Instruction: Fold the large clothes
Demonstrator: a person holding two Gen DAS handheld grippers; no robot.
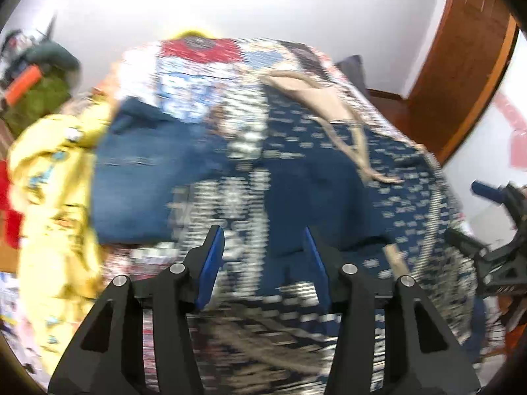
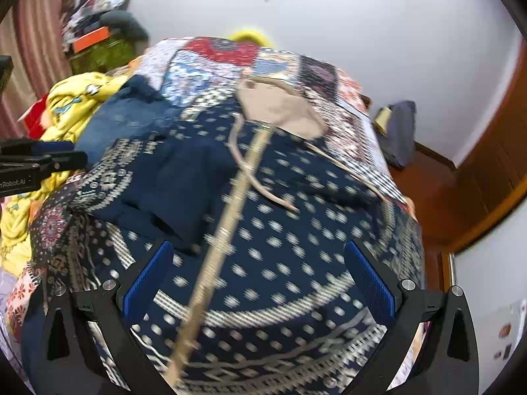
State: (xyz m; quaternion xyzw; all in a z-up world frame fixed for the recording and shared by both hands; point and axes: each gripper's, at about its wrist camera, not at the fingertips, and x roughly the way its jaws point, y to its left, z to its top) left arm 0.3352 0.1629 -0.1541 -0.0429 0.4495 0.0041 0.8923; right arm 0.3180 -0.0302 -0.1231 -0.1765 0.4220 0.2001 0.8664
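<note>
A large navy garment with a white dotted print (image 2: 280,230) lies spread over the bed, its patterned border nearest me; it also fills the left wrist view (image 1: 329,164), blurred. A beige panel (image 2: 280,108) lies at its far end, and a beige cord (image 2: 230,217) runs from there down between the right jaws. My right gripper (image 2: 260,276) is wide open just above the cloth, its pads clear of the cord. My left gripper (image 1: 265,250) hangs open over the border, with nothing between its pads.
Folded blue jeans (image 1: 148,171) and a crumpled yellow garment (image 1: 56,181) lie at the bed's left. The patchwork bedcover (image 2: 210,62) shows beyond. A wooden door (image 2: 494,164) and a grey bag (image 2: 400,131) stand right; a cluttered pile with an orange box (image 2: 92,41) stands back left.
</note>
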